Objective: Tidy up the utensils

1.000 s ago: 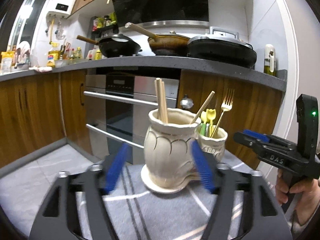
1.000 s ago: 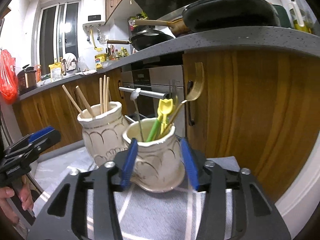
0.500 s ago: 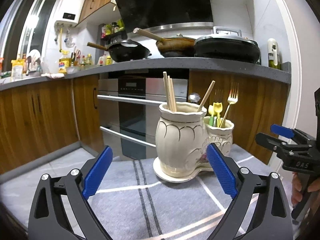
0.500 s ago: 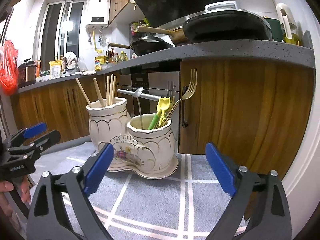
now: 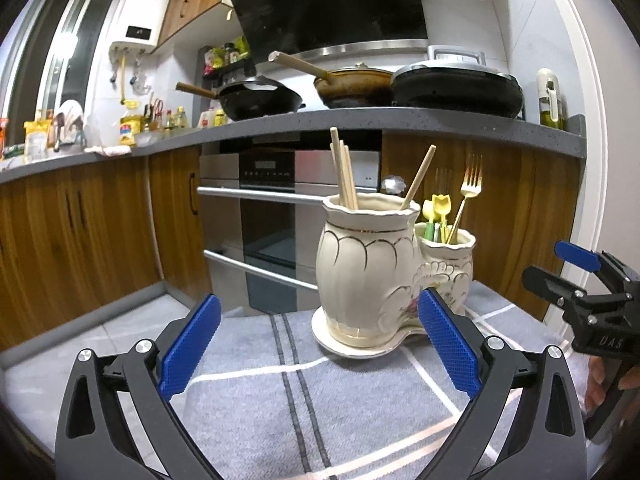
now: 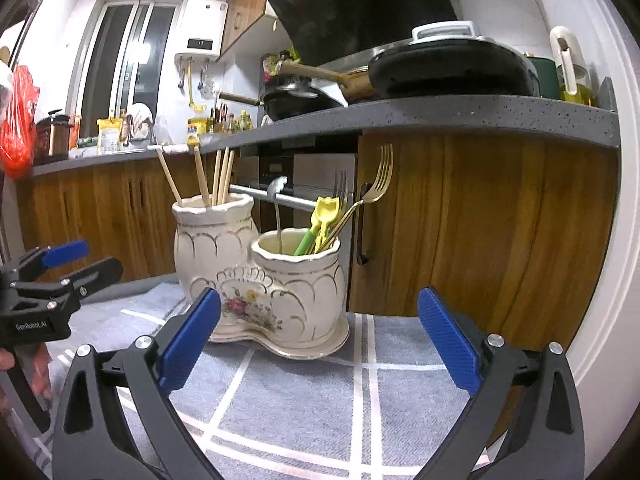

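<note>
Left tool (image 5: 318, 344): jaws opening, spread wide, nothing gripped. Its right pad overlaps the holder's base in the left wrist view, but no squeeze shows.

Right tool (image 6: 318, 342): jaws opening, spread wide, nothing gripped. Its left pad sits in front of the holder's lower left edge, and the gap between the pads is bare cloth.

Each tool shows in the other's view: the right one at the right edge of the left wrist view, the left one at the left edge of the right wrist view, both hand-held and beside the holder, not touching it.

Both tools hover over a grey cloth with white and dark stripes (image 5: 280, 400).

Beyond the pads, the ceramic utensil holder (image 6: 260, 276) stands upright on the cloth: two joined cream pots on one base, with gold trim and a flower print.

The taller pot, on the left in the right wrist view, holds wooden chopsticks (image 6: 218, 178).

The shorter pot holds a gold fork (image 6: 378, 184), a silver fork (image 6: 340, 188), a silver spoon (image 6: 277, 190) and yellow-green plastic pieces (image 6: 320, 224).

Far: wood cabinets (image 6: 480, 224) and a steel oven (image 5: 276, 208) under a grey worktop (image 6: 440, 114) with pans on it.
</note>
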Tool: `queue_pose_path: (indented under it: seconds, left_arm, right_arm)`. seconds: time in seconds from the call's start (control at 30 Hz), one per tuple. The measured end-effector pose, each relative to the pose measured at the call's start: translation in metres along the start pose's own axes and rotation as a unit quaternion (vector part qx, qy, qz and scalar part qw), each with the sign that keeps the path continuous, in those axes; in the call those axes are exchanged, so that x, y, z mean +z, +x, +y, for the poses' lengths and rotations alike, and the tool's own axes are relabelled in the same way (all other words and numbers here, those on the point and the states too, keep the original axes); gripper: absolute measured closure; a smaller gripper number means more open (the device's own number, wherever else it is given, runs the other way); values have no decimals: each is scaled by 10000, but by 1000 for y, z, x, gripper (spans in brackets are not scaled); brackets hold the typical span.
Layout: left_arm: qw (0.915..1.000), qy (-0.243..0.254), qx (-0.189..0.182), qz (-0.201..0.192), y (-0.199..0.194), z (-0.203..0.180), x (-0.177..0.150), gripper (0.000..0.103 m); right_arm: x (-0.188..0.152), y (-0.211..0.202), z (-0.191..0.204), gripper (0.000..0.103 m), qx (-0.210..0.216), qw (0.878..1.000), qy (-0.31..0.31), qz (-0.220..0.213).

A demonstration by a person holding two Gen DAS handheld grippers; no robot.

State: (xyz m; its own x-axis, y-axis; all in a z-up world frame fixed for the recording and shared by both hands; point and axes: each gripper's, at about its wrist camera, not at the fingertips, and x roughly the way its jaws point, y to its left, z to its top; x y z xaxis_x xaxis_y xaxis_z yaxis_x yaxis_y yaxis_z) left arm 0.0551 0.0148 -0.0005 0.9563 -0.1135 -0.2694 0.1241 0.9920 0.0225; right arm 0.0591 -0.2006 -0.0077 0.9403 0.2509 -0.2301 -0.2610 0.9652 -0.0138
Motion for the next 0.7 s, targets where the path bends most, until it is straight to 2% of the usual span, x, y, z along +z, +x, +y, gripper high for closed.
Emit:
queue_pose_path:
  seconds: [0.7]
  left_arm:
    - [9999, 89, -50, 42, 2, -4, -2, 5]
  right_arm:
    - [0, 5, -6, 6, -11, 9999, 130, 99]
